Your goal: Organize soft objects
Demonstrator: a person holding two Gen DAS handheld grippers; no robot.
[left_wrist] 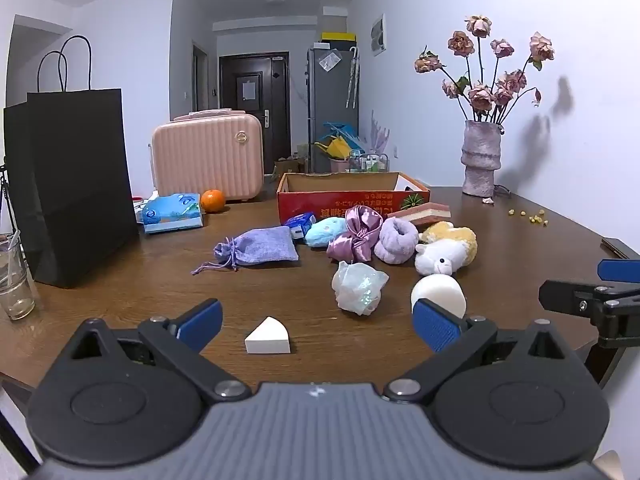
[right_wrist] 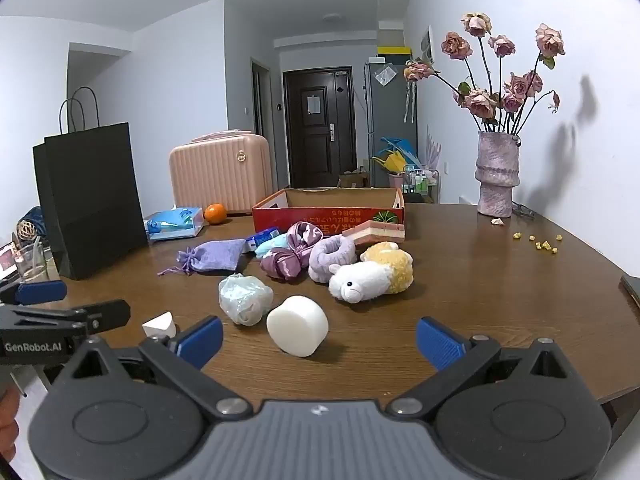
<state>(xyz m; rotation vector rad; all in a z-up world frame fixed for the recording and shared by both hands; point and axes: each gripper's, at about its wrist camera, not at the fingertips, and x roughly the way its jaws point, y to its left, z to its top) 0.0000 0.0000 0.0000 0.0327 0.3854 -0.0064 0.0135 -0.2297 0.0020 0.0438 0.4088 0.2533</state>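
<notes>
Soft things lie in a cluster on the brown table [left_wrist: 120, 300]: a lilac drawstring pouch [left_wrist: 260, 247], a light blue plush [left_wrist: 326, 231], a shiny purple bow [left_wrist: 356, 238], a lilac scrunchie [left_wrist: 398, 240], a white and yellow sheep plush [left_wrist: 446, 250], a crumpled pale bag [left_wrist: 358, 286], a white round sponge [right_wrist: 298, 326] and a white wedge sponge [left_wrist: 268, 336]. Behind them stands an open red cardboard box [left_wrist: 352, 196]. My left gripper [left_wrist: 318, 324] is open near the table's front, the wedge between its fingers but untouched. My right gripper [right_wrist: 320, 338] is open just short of the round sponge.
A black paper bag [left_wrist: 80, 184], a pink case [left_wrist: 208, 156], a tissue pack [left_wrist: 172, 212] and an orange [left_wrist: 213, 201] stand at the left and back. A glass [left_wrist: 14, 280] is at the far left edge. A vase of dried roses [left_wrist: 480, 156] sits back right, with crumbs [left_wrist: 532, 216] nearby.
</notes>
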